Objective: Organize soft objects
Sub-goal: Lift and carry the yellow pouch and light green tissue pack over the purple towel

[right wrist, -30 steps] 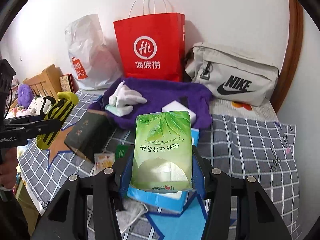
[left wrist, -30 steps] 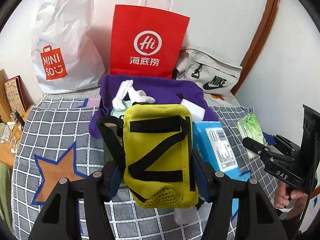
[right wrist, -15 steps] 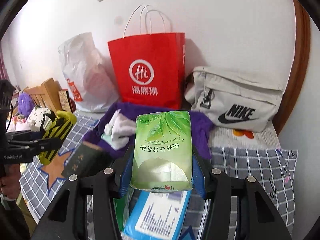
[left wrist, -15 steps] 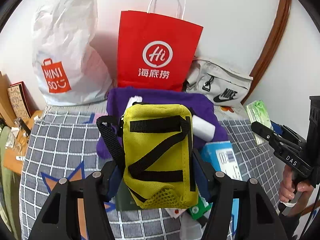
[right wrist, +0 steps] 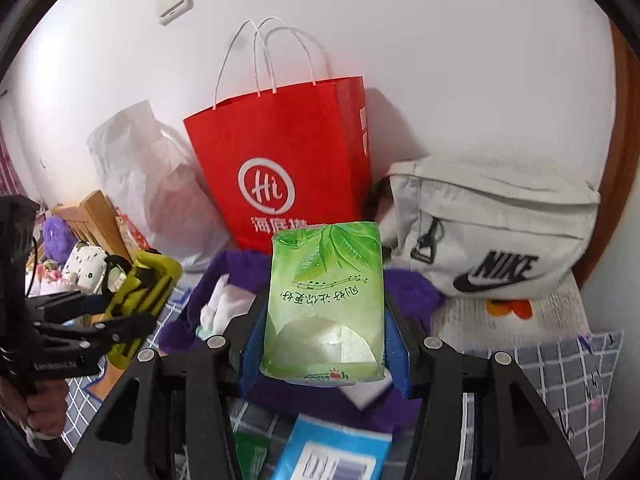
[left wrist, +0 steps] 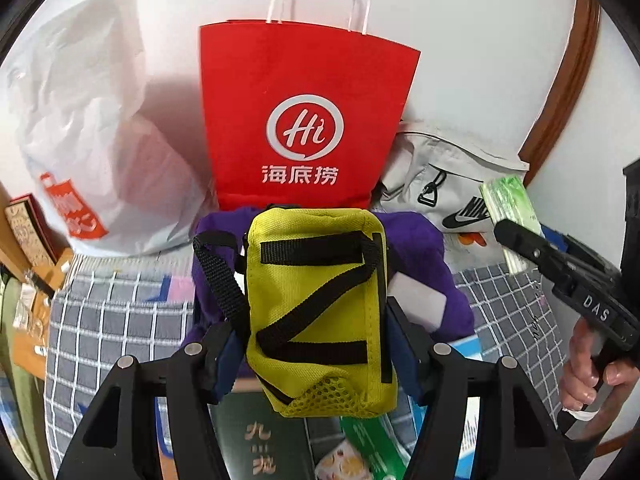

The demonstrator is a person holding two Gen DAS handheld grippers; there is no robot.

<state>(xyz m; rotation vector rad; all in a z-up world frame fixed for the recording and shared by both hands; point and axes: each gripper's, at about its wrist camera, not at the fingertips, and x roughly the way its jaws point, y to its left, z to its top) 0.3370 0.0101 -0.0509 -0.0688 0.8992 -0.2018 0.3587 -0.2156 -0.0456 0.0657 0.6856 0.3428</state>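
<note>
The left gripper (left wrist: 318, 354) is clamped on one yellow pouch (left wrist: 320, 312), and the right gripper (right wrist: 324, 354) on one green tissue pack (right wrist: 326, 304); both are held clear of the checked blanket (left wrist: 104, 320), likely for carrying to a bag; three bags wait by the wall: one red paper bag (left wrist: 308, 120), one white plastic bag (left wrist: 88, 132), one grey Nike bag (right wrist: 492, 232); one purple cloth (right wrist: 404, 292) lies below.

this is a bedroom in a home. a grey quilt with a white grid pattern (left wrist: 120, 320) covers a bed set against a plain white wall (right wrist: 440, 60) that carries a white light switch (right wrist: 174, 0). a wooden headboard (right wrist: 96, 216) stands by purple and white plush toys (right wrist: 68, 248). a red paper shopping bag (left wrist: 304, 120), a white plastic store bag (left wrist: 88, 128) and a grey canvas sports bag (right wrist: 492, 220) lean along the wall.
</note>
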